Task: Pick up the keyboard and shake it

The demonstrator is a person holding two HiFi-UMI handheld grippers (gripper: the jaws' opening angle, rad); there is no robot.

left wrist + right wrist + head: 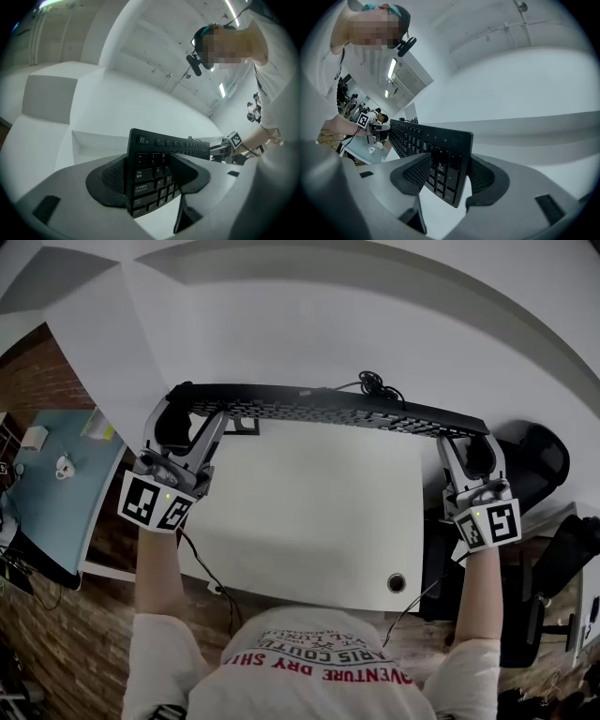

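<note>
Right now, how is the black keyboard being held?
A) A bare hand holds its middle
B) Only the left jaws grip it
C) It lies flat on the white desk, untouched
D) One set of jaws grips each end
D: the left gripper and the right gripper each have their jaws closed on one end of the keyboard.

White desk [309, 521], brick-patterned floor [56, 652]
</note>
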